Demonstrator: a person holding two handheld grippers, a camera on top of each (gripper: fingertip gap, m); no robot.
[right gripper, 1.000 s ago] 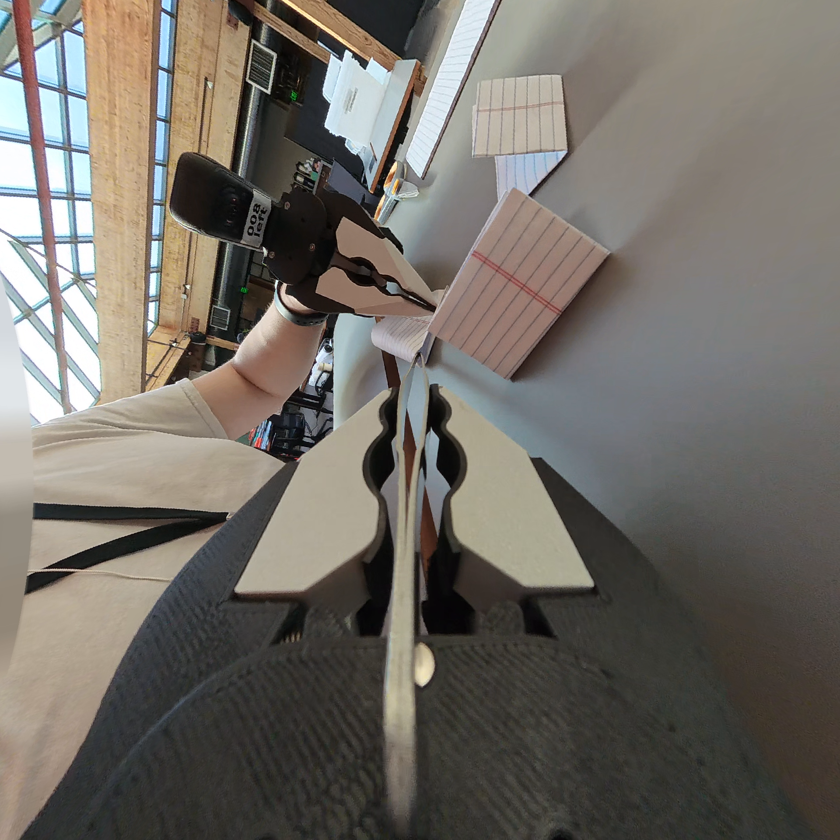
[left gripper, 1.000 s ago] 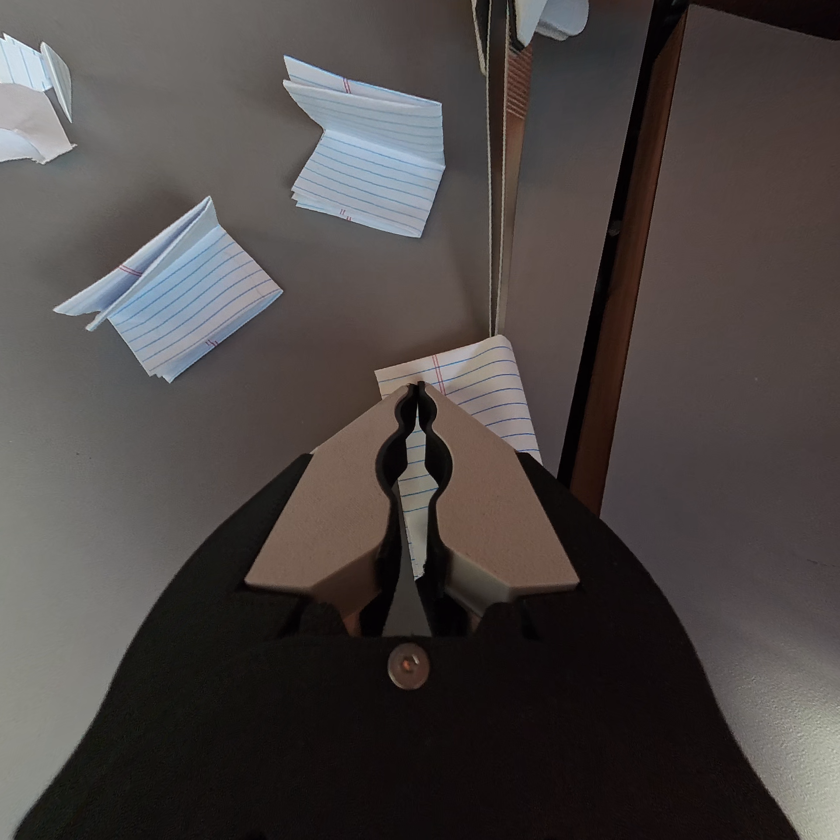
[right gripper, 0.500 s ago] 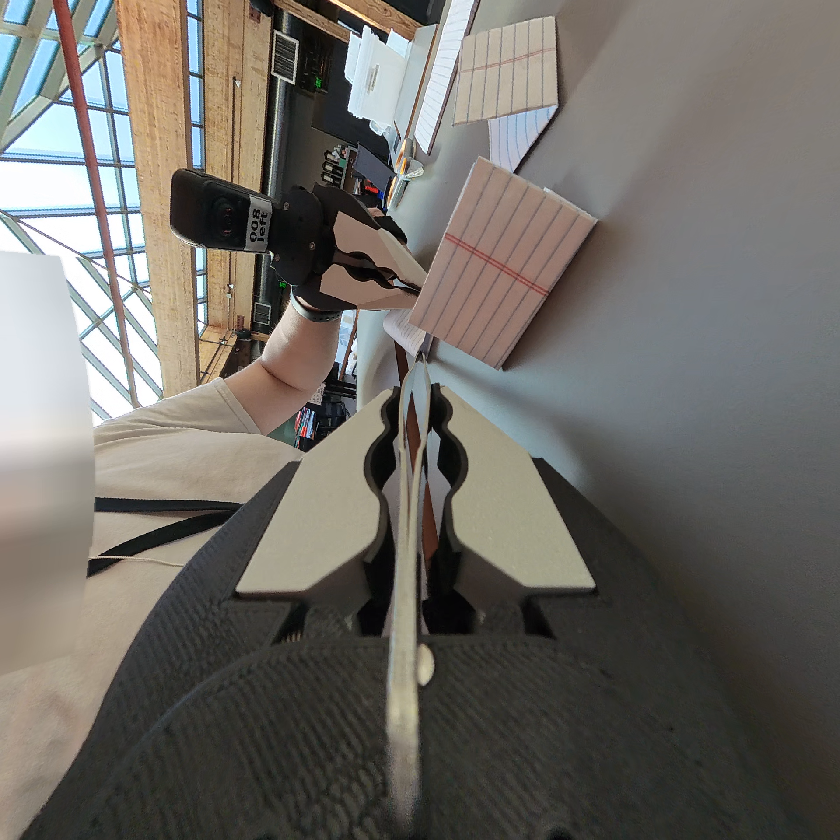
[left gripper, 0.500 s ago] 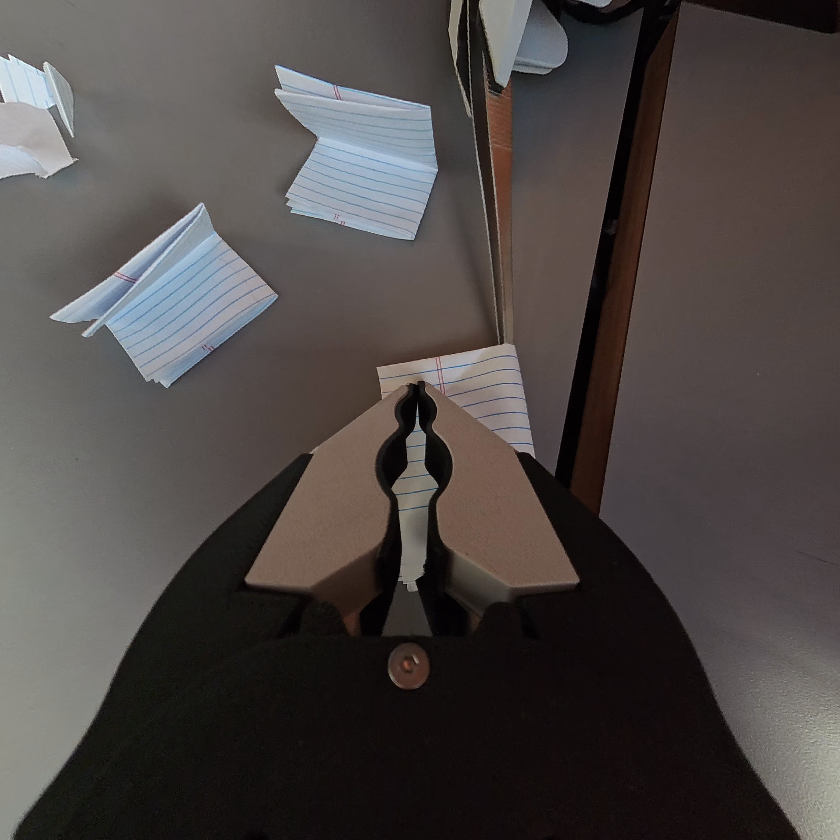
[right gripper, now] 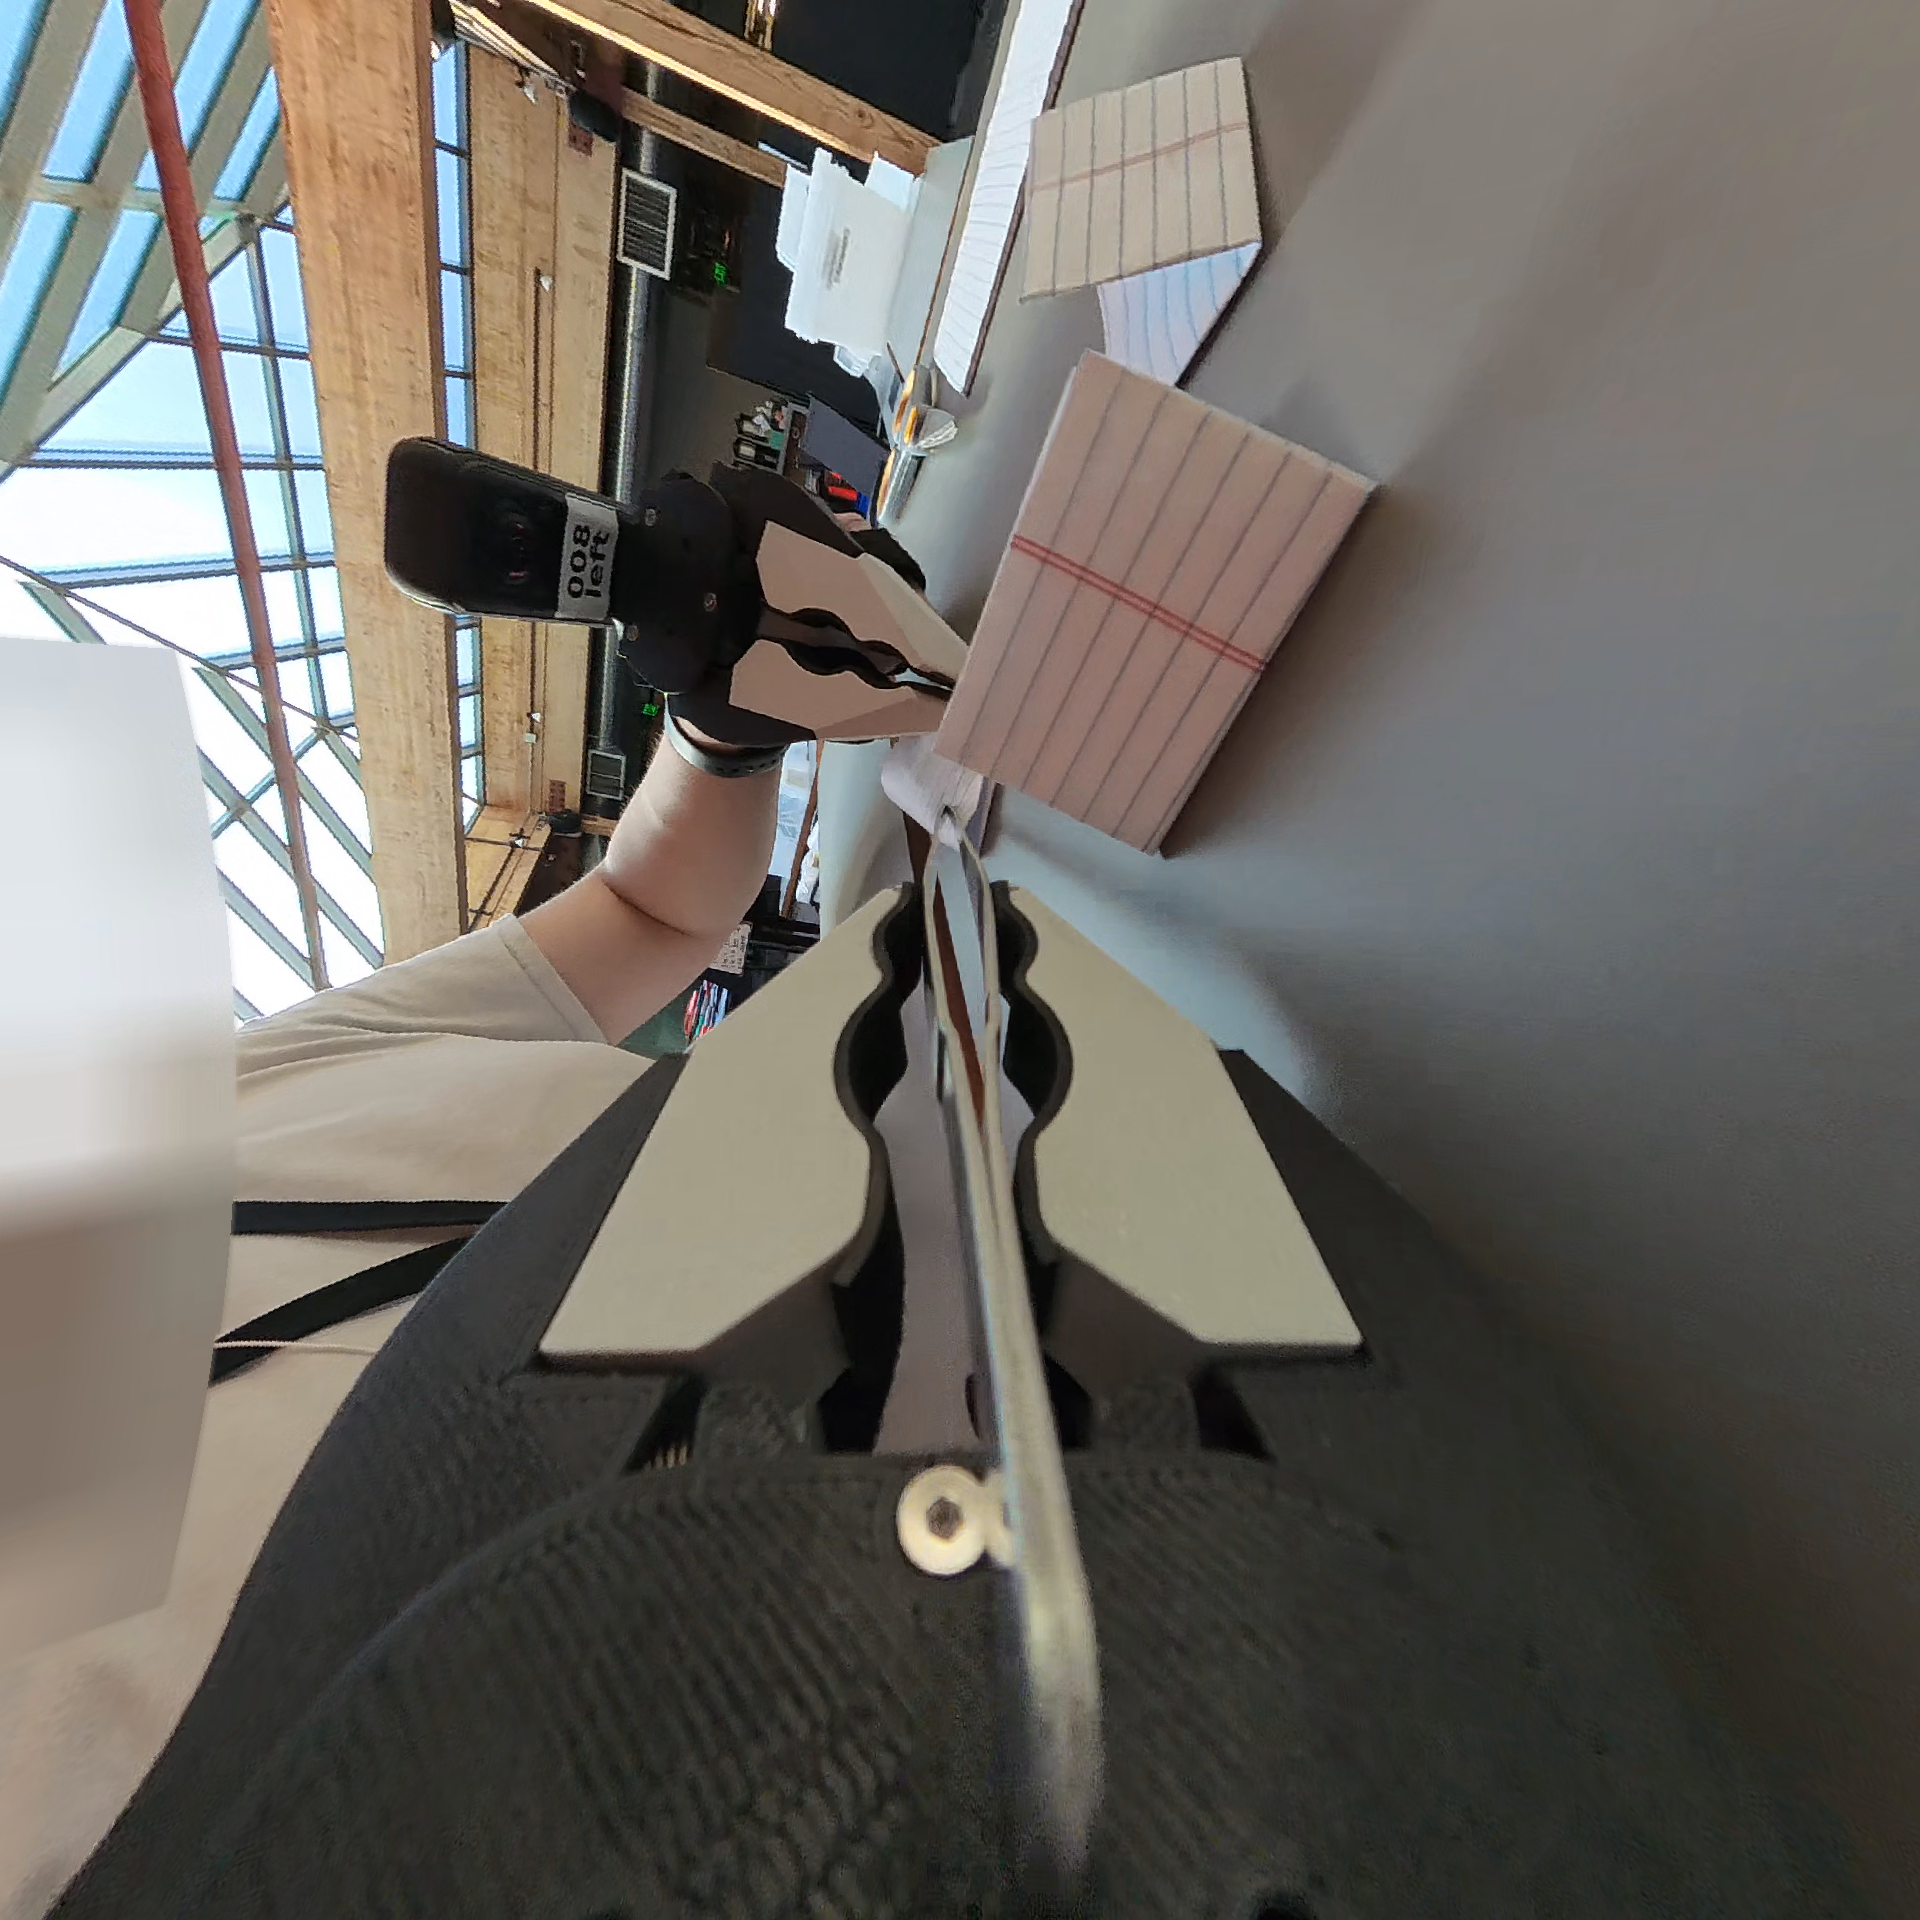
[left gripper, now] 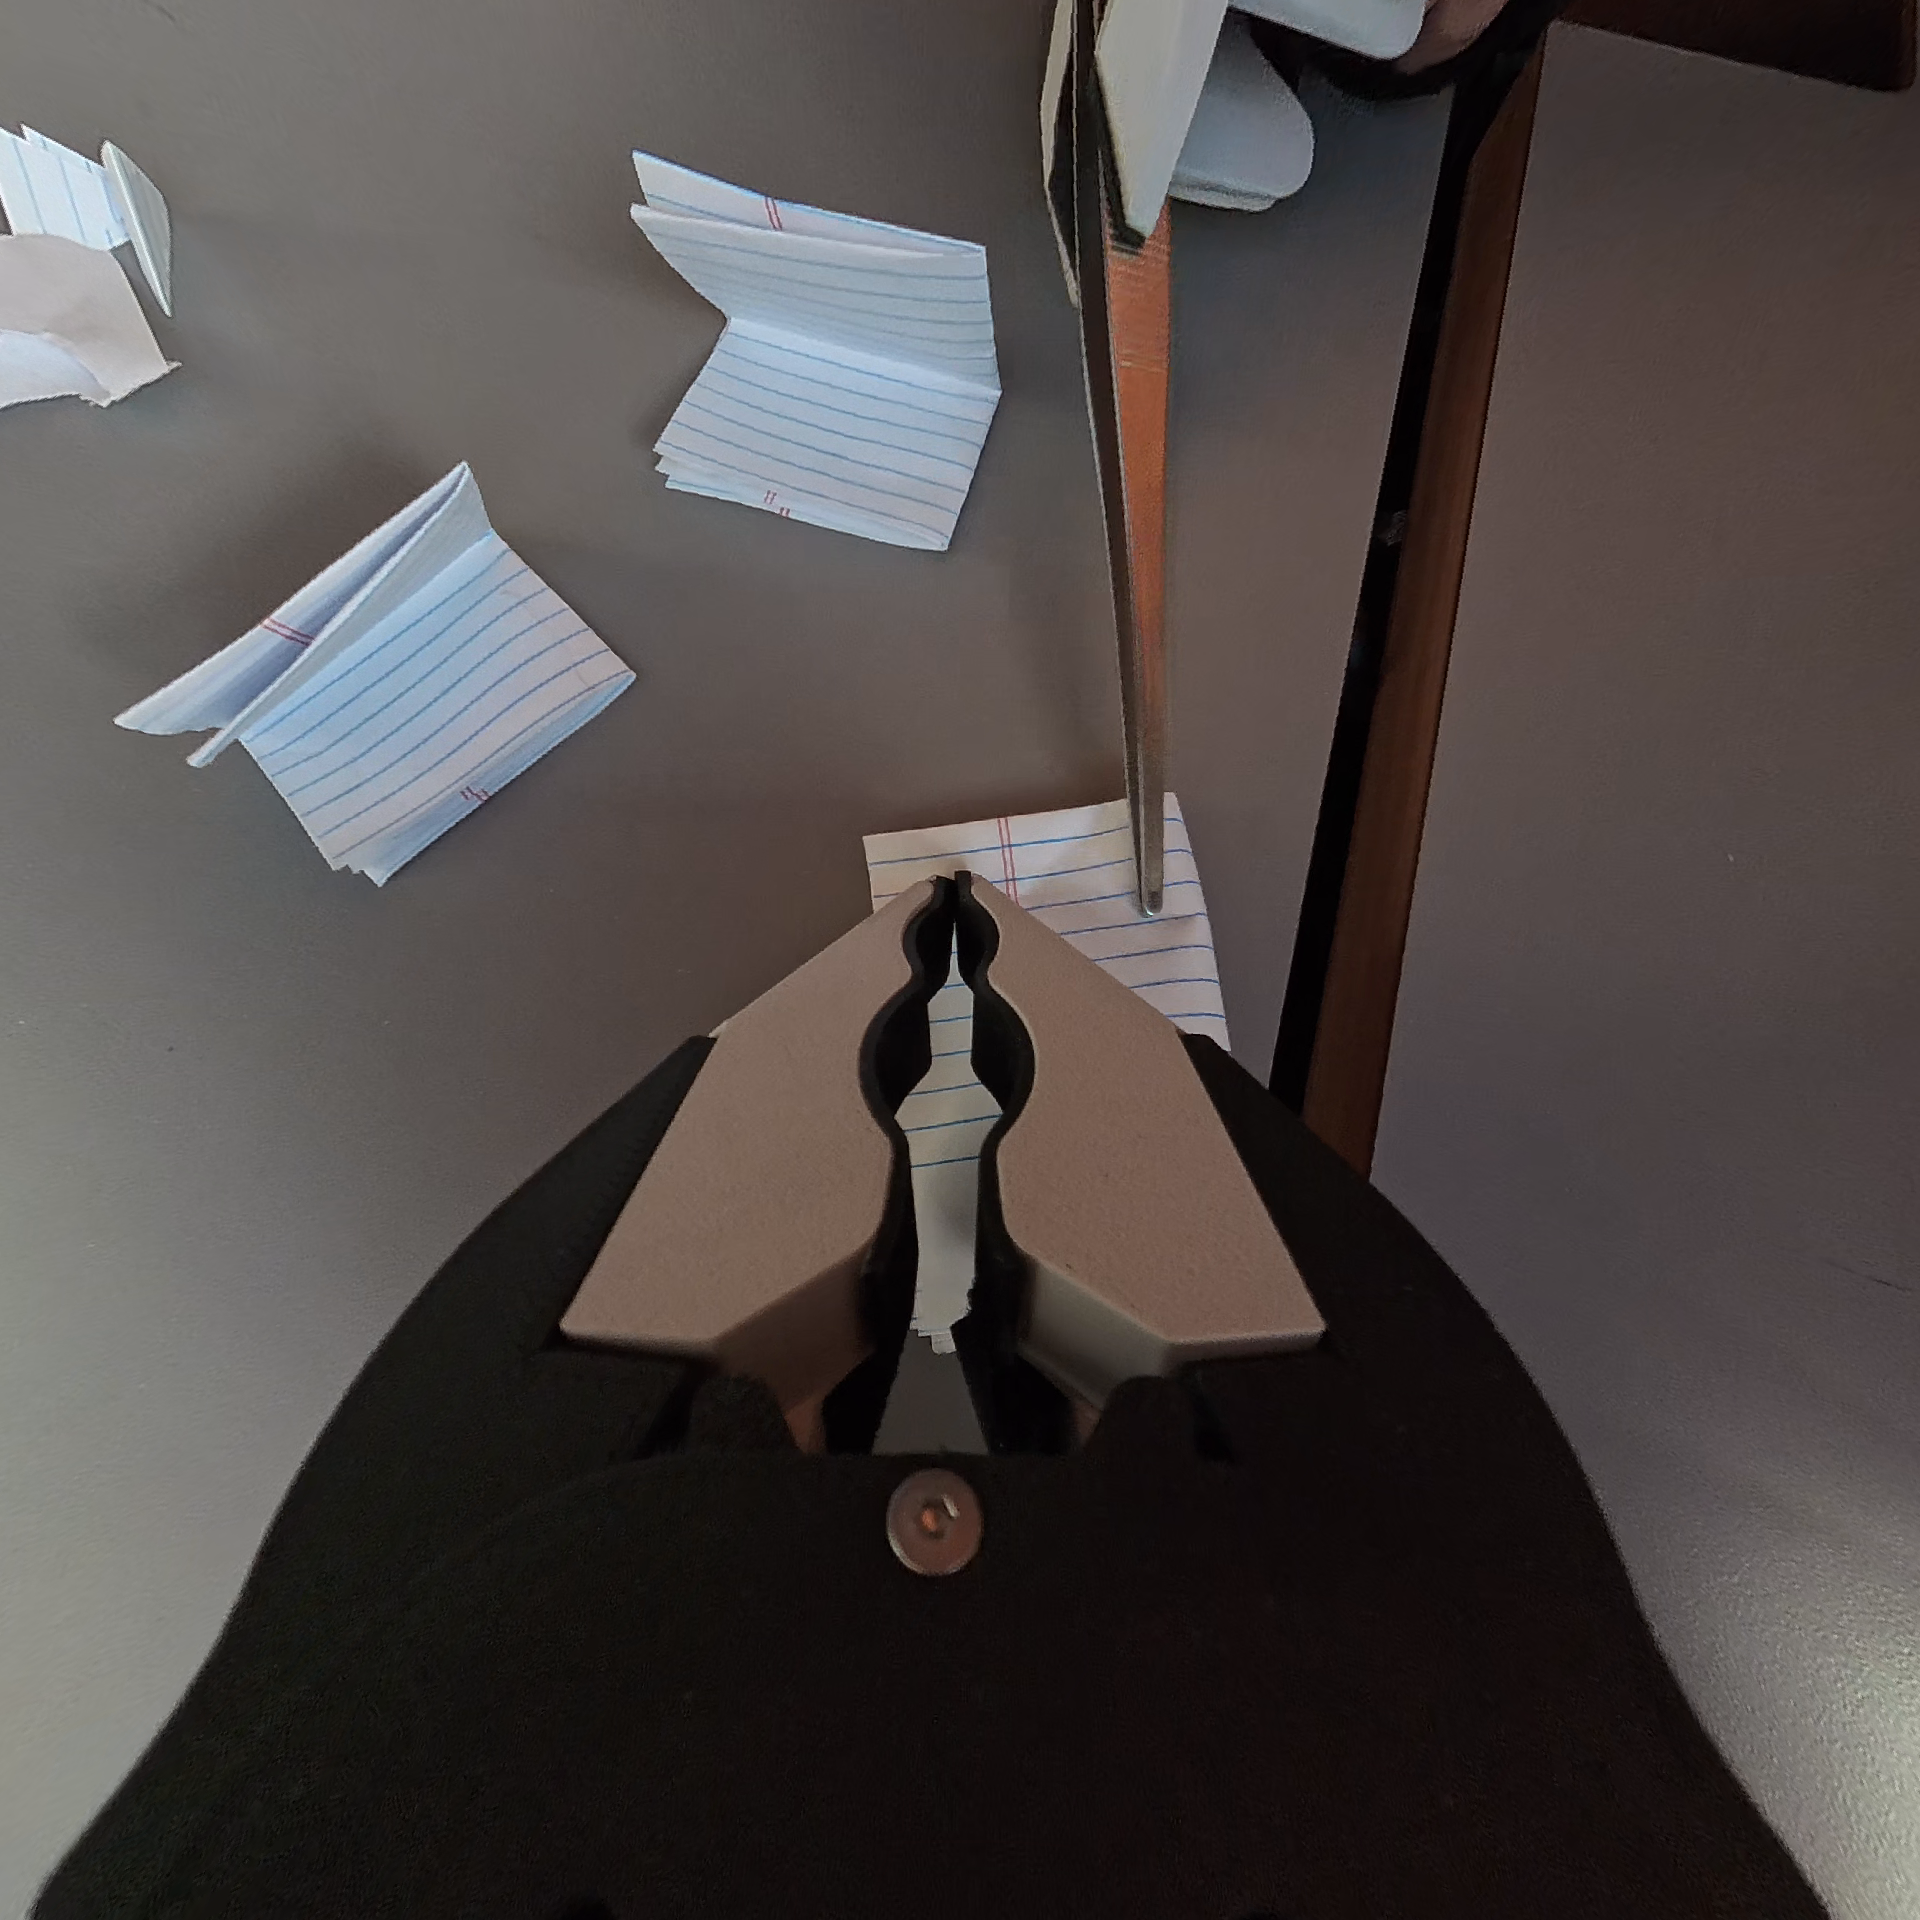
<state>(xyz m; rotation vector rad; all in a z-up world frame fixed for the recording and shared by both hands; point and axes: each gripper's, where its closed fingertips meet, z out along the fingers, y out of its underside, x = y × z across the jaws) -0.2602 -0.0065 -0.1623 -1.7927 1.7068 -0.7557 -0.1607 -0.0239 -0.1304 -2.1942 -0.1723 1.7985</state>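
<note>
The left gripper [left gripper: 954,883] pinches a folded lined paper [left gripper: 1101,914]. At its 1 o'clock, thin metal tweezers [left gripper: 1138,623] touch the paper, squeezed by the right gripper [right gripper: 961,896].

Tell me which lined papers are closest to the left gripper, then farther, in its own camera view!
1. The folded lined paper pinched in the left gripper, right at its tips.
2. The folded lined paper tent, ahead on the left.
3. The folded lined paper booklet, farther ahead, near the middle.
4. The torn white paper scraps, far left corner.

Left wrist view looks steeply down; right looks sideways; both share the folded lined paper [left gripper: 1101,883].
</note>
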